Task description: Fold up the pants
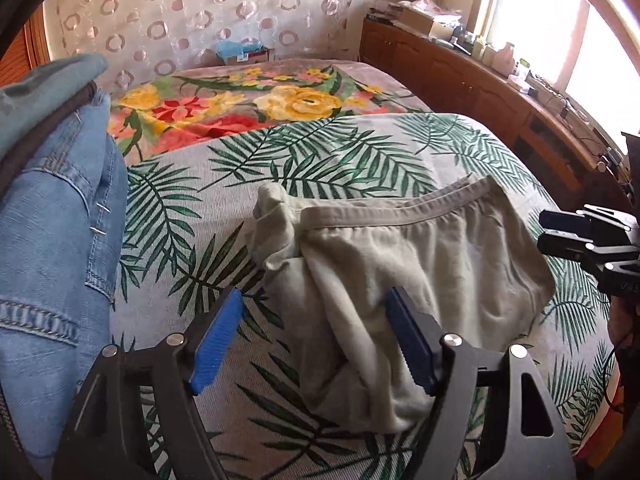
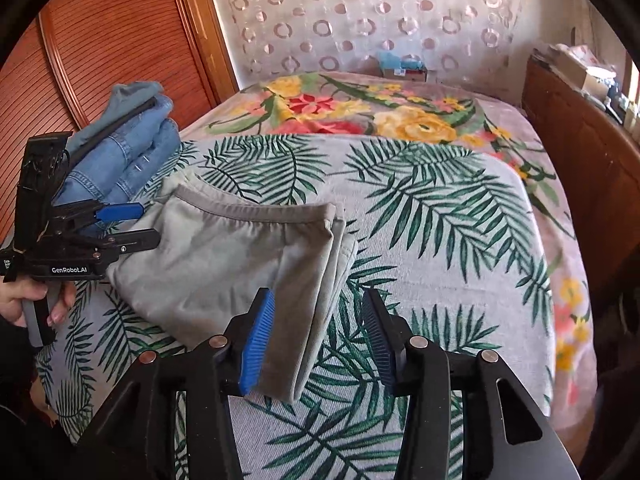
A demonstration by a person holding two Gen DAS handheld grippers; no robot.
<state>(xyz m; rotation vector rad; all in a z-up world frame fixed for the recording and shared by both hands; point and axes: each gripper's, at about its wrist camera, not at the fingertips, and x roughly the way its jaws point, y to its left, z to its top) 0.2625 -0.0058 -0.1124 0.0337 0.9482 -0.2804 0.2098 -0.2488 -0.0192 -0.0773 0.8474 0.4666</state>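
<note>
One pair of grey pants (image 2: 224, 264) lying folded on leaf-print bedcover (image 2: 440, 216), beside stacked jeans (image 2: 120, 160), waistband edges aligned. Left gripper (image 1: 312, 336) and right gripper (image 2: 320, 332) both parted, gripping nothing, apparently released to let fold settle

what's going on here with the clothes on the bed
A person is folding pants on a bed with a handheld gripper in each hand. The grey pants lie folded on the palm-leaf cover. The left gripper and right gripper are both open over the near edge of the pants, gripping nothing. A stack of folded jeans sits beside them.
</note>
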